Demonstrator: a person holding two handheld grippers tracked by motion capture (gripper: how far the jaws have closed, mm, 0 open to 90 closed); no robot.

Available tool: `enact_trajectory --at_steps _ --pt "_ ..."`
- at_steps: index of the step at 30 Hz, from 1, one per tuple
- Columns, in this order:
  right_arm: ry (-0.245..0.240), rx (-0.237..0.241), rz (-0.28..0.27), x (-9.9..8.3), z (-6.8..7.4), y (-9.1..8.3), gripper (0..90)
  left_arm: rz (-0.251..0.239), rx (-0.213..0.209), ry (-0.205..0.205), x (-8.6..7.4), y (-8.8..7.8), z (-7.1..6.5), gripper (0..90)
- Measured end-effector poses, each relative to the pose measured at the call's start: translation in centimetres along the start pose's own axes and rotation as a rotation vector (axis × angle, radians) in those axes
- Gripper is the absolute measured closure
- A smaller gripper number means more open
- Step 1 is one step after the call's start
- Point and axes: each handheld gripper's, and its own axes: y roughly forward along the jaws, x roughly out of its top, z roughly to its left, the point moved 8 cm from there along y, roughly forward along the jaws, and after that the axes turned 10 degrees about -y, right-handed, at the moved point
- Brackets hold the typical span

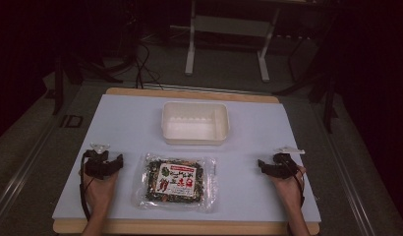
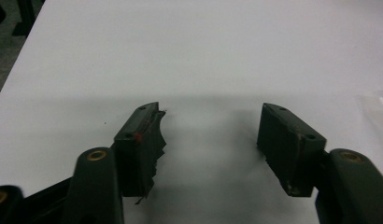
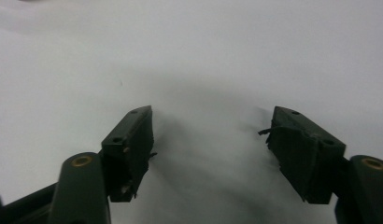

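A clear plastic packet (image 1: 176,181) of dark dried food with a red and white label lies flat near the table's front middle. Behind it stands an empty white rectangular container (image 1: 195,122). My left gripper (image 1: 104,163) rests on the table to the packet's left, held by a hand; in the left gripper view its jaws (image 2: 210,128) stand apart over bare white surface, nothing between them. My right gripper (image 1: 271,165) rests at the right, well clear of the packet; its jaws (image 3: 210,128) are also spread with nothing between them.
The white table top (image 1: 126,118) sits on a wooden board with edges on all sides. Beyond the far edge, a dark floor holds cables and a white metal stand (image 1: 226,44). A corner of the clear packet (image 2: 379,100) shows at the left gripper view's right edge.
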Motion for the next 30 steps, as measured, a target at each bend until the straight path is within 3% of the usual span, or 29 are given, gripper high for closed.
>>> enact_trajectory --at_steps 4,6,7,8,20,30 --pt "0.021 0.046 -0.024 0.1 0.3 -0.5 34.1 -0.044 -0.020 -0.015 0.3 -0.3 0.1 43.9" --pt "0.019 0.047 -0.026 0.1 0.4 -0.7 34.2 -0.044 -0.020 -0.015 0.3 -0.3 0.1 43.8" --pt "0.012 0.065 -0.038 0.3 1.1 -1.2 35.3 -0.059 -0.037 -0.050 0.4 -0.5 0.3 43.9" --pt "0.011 0.080 -0.048 0.4 1.5 -1.5 36.1 -0.054 -0.042 -0.054 0.4 -0.5 0.4 43.8" --pt "-0.177 0.167 -0.042 1.1 7.4 -2.7 41.1 -0.052 -0.034 -0.058 0.5 -0.4 0.5 43.8" --pt "-0.273 0.227 -0.026 1.2 10.8 -2.7 41.2 -0.035 -0.033 -0.052 0.3 -0.3 0.4 43.2"
